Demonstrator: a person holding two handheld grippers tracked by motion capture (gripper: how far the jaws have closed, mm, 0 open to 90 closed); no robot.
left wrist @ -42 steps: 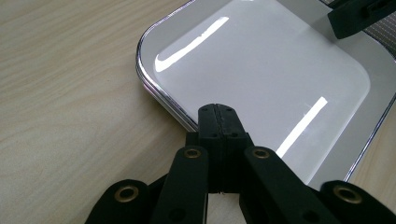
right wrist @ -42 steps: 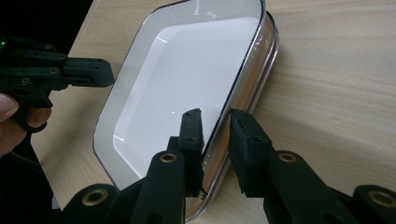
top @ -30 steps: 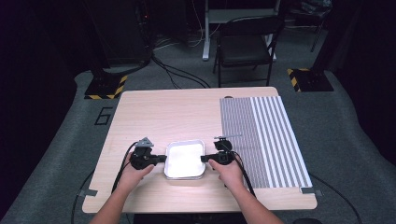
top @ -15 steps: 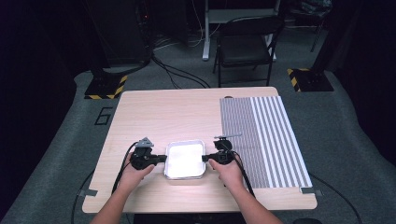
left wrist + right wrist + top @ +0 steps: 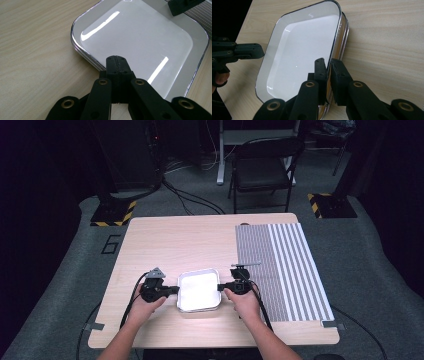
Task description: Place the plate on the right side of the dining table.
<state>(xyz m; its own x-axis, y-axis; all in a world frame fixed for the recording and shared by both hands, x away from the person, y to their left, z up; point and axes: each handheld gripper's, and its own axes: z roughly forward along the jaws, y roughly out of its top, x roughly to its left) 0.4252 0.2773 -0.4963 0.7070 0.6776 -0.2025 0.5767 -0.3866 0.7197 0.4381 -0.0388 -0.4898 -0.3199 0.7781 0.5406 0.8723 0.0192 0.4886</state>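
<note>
left gripper [image 5: 172, 289]: your fingers clamp the white tray [image 5: 198, 290] left rim | right gripper [image 5: 220, 286]: fingers clamp right rim | tray on counter [image 5: 190, 237]

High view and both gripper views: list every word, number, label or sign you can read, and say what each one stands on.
"6": a dark outlined figure on the grey floor, left of the table.
Yellow and black warning stripes, without words, mark the two stand bases on the floor.
The white tray, the striped mat, the left gripper and the right gripper carry no readable text.
</note>
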